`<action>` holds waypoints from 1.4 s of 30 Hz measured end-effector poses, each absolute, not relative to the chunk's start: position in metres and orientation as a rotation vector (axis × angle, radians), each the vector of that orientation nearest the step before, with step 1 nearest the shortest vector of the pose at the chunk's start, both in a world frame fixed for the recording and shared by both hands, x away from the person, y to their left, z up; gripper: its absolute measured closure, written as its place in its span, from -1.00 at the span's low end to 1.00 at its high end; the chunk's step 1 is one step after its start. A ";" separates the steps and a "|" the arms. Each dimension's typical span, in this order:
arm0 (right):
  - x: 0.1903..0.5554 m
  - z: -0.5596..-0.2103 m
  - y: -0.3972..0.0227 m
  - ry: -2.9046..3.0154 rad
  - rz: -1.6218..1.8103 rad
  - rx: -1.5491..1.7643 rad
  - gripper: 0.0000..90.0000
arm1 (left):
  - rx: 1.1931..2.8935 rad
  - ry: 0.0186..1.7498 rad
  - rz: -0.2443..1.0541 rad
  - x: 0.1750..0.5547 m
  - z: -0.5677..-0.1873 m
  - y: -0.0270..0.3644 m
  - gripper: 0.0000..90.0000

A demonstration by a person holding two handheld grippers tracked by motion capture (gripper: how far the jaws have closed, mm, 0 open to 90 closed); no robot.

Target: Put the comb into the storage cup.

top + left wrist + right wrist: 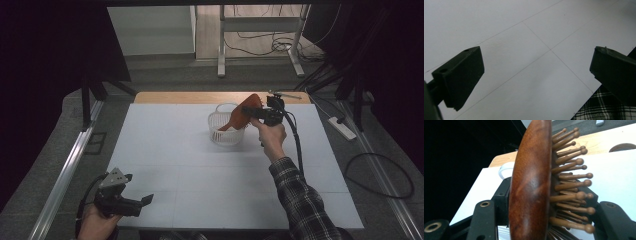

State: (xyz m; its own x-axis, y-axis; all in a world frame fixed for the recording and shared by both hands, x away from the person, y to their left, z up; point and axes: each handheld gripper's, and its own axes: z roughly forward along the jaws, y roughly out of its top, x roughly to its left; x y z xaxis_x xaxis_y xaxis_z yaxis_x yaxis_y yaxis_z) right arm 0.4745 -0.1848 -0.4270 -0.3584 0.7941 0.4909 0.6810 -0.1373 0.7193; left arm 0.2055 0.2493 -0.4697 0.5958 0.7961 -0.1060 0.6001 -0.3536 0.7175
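High view: wooden hairbrush [243, 112] leans handle-down in white basket [226, 128]; right gripper [260, 111] at its head.
Right gripper view: jaws flank brush pins [571, 182], whether pressing cannot be told.
Left gripper [142, 200]: wide, empty.

1 brush [243, 113], wooden. 1 white basket [225, 131]. 2 grippers: left [140, 201], right [256, 111]. 1 table [175, 165]. 1 power strip [342, 128] on floor.
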 end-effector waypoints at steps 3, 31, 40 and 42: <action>0.475 -0.428 -0.185 1.983 1.514 1.711 -0.07 | 2.082 1.101 0.337 0.206 -0.470 0.249 -0.99; 0.477 -0.431 -0.187 2.018 1.435 1.660 -0.45 | 2.087 1.101 0.336 0.206 -0.470 0.249 -0.99; 0.476 -0.429 -0.187 2.026 1.408 1.615 -0.57 | 2.088 1.103 0.336 0.206 -0.470 0.249 -0.99; 0.476 -0.429 -0.188 2.030 1.400 1.611 -0.61 | 2.088 1.103 0.335 0.206 -0.470 0.248 -0.99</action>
State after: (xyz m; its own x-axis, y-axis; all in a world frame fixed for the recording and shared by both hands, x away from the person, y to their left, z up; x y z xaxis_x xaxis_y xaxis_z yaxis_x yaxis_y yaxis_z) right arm 0.4764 -0.1875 -0.4286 -0.3887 0.8390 0.3808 0.6540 -0.0399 0.7554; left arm 0.2059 0.2485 -0.4698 0.5964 0.7958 -0.1048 0.6029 -0.3579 0.7130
